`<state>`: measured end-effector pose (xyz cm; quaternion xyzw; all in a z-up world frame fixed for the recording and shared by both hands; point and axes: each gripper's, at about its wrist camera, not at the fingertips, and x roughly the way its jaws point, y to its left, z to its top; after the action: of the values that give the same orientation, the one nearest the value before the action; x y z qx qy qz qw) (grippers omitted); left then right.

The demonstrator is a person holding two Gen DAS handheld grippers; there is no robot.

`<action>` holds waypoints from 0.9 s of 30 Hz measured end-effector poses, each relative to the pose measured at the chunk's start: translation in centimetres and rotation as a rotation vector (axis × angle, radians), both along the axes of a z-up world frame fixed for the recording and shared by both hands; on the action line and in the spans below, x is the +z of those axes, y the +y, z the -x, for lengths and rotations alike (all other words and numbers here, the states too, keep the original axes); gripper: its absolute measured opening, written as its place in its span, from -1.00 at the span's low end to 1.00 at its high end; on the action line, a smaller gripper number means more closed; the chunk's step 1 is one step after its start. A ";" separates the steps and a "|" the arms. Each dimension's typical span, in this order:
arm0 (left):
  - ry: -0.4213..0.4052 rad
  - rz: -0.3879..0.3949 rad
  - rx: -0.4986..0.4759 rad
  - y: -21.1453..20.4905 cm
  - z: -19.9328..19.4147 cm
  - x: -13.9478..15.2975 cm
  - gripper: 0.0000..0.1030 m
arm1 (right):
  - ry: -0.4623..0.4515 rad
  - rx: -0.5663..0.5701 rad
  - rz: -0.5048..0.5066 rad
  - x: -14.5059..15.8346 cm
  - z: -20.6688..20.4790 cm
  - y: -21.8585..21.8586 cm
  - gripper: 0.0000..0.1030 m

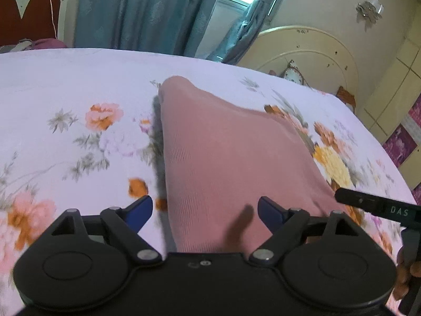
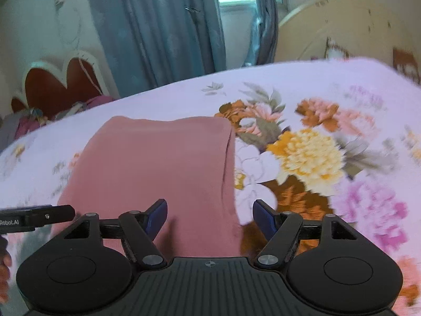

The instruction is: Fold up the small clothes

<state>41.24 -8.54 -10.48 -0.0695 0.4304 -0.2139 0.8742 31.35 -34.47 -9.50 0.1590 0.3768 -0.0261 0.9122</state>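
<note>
A dusty pink ribbed garment [image 1: 223,158] lies folded flat on the floral bedsheet [image 1: 79,84]. It also shows in the right wrist view [image 2: 158,163]. My left gripper [image 1: 205,210] is open, its blue fingertips [image 1: 140,209] spread over the garment's near left edge, holding nothing. My right gripper [image 2: 210,214] is open over the garment's near right edge, also empty. The right gripper's body [image 1: 379,205] shows at the left view's right edge, and the left gripper's body [image 2: 34,217] at the right view's left edge.
The bed carries a white sheet with large flowers [image 2: 310,155]. Teal curtains [image 1: 147,10] and a window hang behind it. A red and white headboard [image 1: 29,8] stands at the far left, with bunched clothes [image 2: 26,121] by it. A cream round headboard [image 1: 310,52] is at the far right.
</note>
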 end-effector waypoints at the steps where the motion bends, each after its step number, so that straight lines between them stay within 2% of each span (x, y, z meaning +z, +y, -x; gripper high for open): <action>1: 0.011 -0.001 0.004 -0.2 -0.7 -0.3 0.67 | 0.007 -0.005 -0.027 -0.3 -0.9 -0.4 0.39; 7: 0.123 0.088 0.042 -0.5 -4.7 -2.6 0.50 | 0.069 0.022 -0.154 -3.2 -6.0 -3.0 0.39; 9: 0.131 0.104 0.039 -0.8 -5.2 -3.0 0.44 | 0.083 0.030 -0.194 -4.2 -7.1 -3.7 0.39; 11: 0.131 0.109 0.034 -1.3 -5.6 -3.3 0.32 | 0.060 0.041 -0.235 -4.9 -7.4 -4.2 0.38; 13: 0.130 0.115 0.031 -1.5 -5.7 -3.4 0.16 | 0.060 0.057 -0.220 -5.1 -7.8 -4.2 -0.17; 14: 0.132 0.121 0.026 -1.6 -5.7 -3.3 0.02 | 0.061 0.063 -0.245 -5.2 -8.0 -4.3 -0.31; 15: 0.131 0.122 0.027 -1.7 -5.8 -3.2 -0.03 | 0.062 0.067 -0.260 -5.3 -8.1 -4.4 -0.42; 17: 0.123 0.115 0.031 -1.9 -5.7 -2.7 -0.27 | 0.070 0.077 -0.306 -5.3 -8.1 -4.6 -0.56; 20: 0.083 0.098 0.024 -2.3 -5.2 -1.6 -0.40 | 0.043 0.076 -0.324 -4.4 -7.7 -4.3 -0.59; 25: 0.047 0.148 0.030 -1.2 -4.6 1.0 -0.44 | -0.026 0.105 -0.371 -1.3 -7.6 -2.5 -0.59; 27: 0.014 0.137 0.037 0.0 -4.2 2.5 -0.44 | -0.042 0.135 -0.375 0.1 -7.7 -0.9 -0.60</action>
<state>45.47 -8.56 -8.01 -0.1386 0.4194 -0.2263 0.8682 39.05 -35.33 -9.38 0.3007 0.3658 0.1092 0.8740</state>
